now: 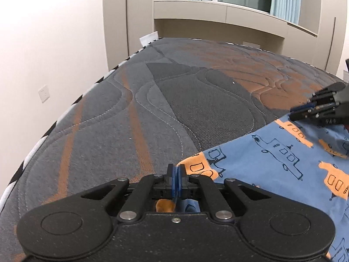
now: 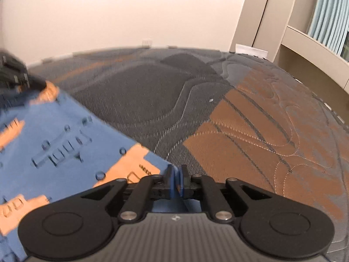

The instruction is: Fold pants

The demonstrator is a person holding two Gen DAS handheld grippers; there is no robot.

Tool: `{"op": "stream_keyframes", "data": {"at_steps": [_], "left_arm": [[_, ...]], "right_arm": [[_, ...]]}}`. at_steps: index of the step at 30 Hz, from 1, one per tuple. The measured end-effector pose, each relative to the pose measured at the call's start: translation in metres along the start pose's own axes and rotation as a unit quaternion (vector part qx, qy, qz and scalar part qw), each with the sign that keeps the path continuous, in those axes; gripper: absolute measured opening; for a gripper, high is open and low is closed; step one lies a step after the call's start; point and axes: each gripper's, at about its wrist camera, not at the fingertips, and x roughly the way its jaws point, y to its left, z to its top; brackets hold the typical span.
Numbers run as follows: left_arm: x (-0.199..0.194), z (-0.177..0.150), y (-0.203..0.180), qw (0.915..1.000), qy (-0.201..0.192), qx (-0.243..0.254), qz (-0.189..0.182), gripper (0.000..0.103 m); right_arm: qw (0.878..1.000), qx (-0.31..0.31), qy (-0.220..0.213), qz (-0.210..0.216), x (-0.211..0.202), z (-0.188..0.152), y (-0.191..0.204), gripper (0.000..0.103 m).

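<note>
The blue pants (image 1: 272, 159) with orange vehicle prints lie on a quilted grey and orange mattress (image 1: 152, 109). My left gripper (image 1: 176, 174) is shut on their near left corner, and orange and blue cloth shows under its pads. In the right wrist view the pants (image 2: 54, 144) spread to the left. My right gripper (image 2: 177, 174) pinches their right corner, with its blue pads almost together on the cloth. The right gripper (image 1: 293, 112) also shows at the far edge of the pants in the left wrist view. The left gripper (image 2: 32, 83) appears blurred at the other corner.
The mattress (image 2: 240, 131) stretches ahead of both grippers, bare beyond the pants. A white wall with a socket (image 1: 43, 92) runs along its left side. Beige cabinets (image 1: 218, 15) and a window with curtains stand behind its far end.
</note>
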Motion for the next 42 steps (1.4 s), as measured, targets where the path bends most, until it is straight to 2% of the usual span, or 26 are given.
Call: {"op": "stream_keyframes", "data": {"at_steps": [1, 2, 4, 5, 7, 8, 9, 12, 16, 21, 26, 29, 33, 37, 42], "left_arm": [[-0.001, 0.0, 0.001, 1.0, -0.001, -0.002, -0.001, 0.011], [-0.001, 0.001, 0.002, 1.0, -0.001, -0.002, -0.002, 0.011], [-0.001, 0.002, 0.002, 1.0, 0.004, -0.001, -0.005, 0.009], [0.001, 0.002, 0.002, 1.0, 0.007, -0.001, -0.004, 0.004], [-0.001, 0.001, 0.0, 1.0, 0.005, -0.003, -0.002, 0.001], [-0.006, 0.002, -0.002, 1.0, -0.001, -0.006, 0.0, 0.001], [-0.01, 0.004, -0.003, 0.9999, -0.009, -0.008, 0.002, 0.0], [-0.037, 0.005, -0.011, 0.9988, -0.048, -0.01, -0.005, 0.0], [-0.093, -0.007, -0.028, 0.9948, -0.095, 0.015, -0.031, 0.0], [-0.158, -0.042, -0.051, 0.9885, -0.12, 0.044, -0.082, 0.0], [-0.199, -0.092, -0.078, 0.982, -0.127, 0.076, -0.118, 0.0], [-0.207, -0.123, -0.083, 0.9785, -0.126, 0.085, -0.139, 0.0], [-0.194, -0.15, -0.083, 0.9825, -0.095, 0.069, -0.144, 0.0], [-0.196, -0.159, -0.088, 0.9826, -0.097, 0.078, -0.138, 0.0], [-0.214, -0.161, -0.084, 0.9786, -0.108, 0.088, -0.152, 0.0]], "right_arm": [[1.0, 0.017, -0.005, 0.017, -0.003, 0.001, -0.007, 0.048], [0.999, 0.026, -0.004, 0.031, -0.004, 0.002, -0.012, 0.054], [0.998, 0.03, 0.004, 0.049, 0.0, 0.003, -0.02, 0.056], [0.998, 0.035, 0.013, 0.054, 0.004, 0.002, -0.021, 0.053], [0.997, 0.046, 0.029, 0.056, 0.016, -0.001, -0.021, 0.027], [0.997, 0.05, 0.023, 0.05, 0.016, -0.001, -0.02, 0.018], [0.997, 0.056, 0.018, 0.051, 0.014, -0.002, -0.019, 0.002], [0.999, 0.037, -0.004, 0.006, -0.009, -0.003, -0.004, 0.002], [0.997, 0.019, -0.064, -0.036, -0.077, -0.02, 0.029, 0.002], [0.99, 0.011, -0.12, -0.071, -0.169, -0.073, 0.076, 0.002], [0.985, 0.016, -0.148, -0.089, -0.24, -0.136, 0.134, 0.002], [0.985, 0.026, -0.145, -0.091, -0.26, -0.166, 0.163, 0.002], [0.988, 0.02, -0.114, -0.101, -0.251, -0.192, 0.191, 0.002], [0.988, 0.0, -0.103, -0.111, -0.247, -0.202, 0.205, 0.002], [0.986, -0.015, -0.117, -0.115, -0.267, -0.203, 0.208, 0.001]]}}
